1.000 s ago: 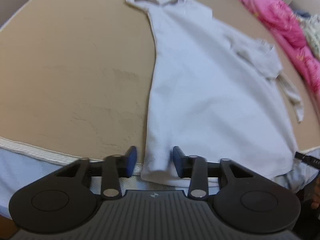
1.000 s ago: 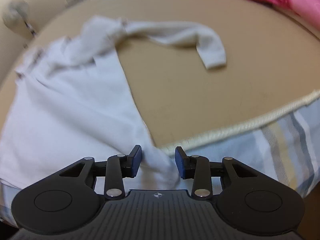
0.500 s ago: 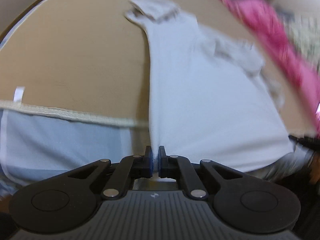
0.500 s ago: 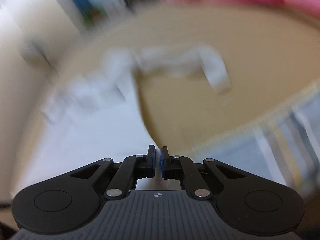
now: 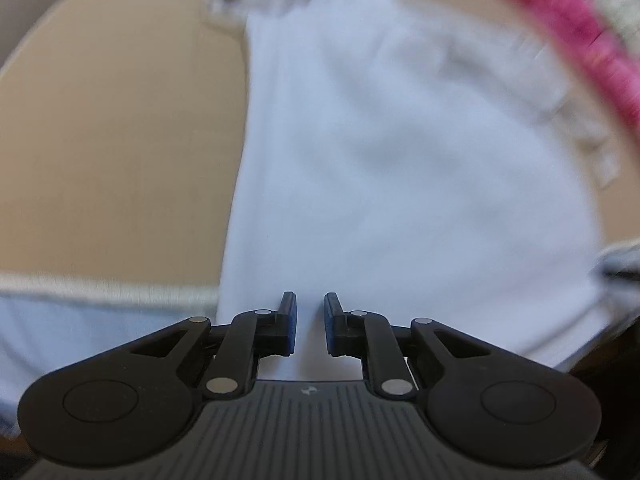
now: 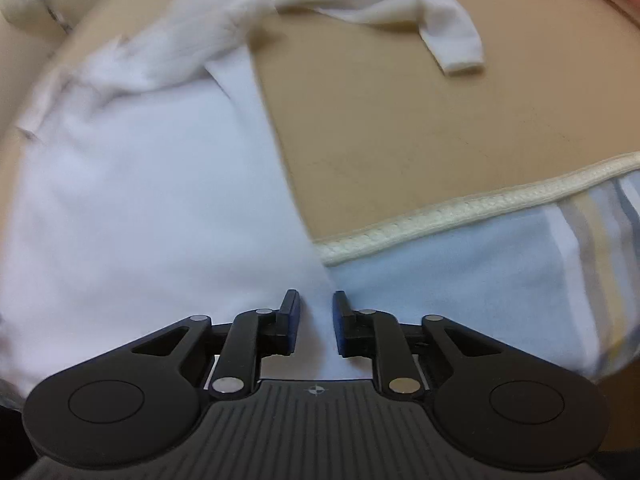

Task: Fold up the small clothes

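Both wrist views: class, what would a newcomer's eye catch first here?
A white shirt spreads over the tan surface, one sleeve trailing to the far right. The left gripper and right gripper stand open over its near hem. Pink fabric blurs past top right.

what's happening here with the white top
A person holding a gripper in each hand is working on a small white long-sleeved top spread on a tan mat. The left gripper and the right gripper each sit at a corner of the hem nearest the cameras, jaws slightly apart with fabric between them, not clamped. One sleeve lies stretched out sideways. No fold is visible yet. A pink cloth lies beyond.
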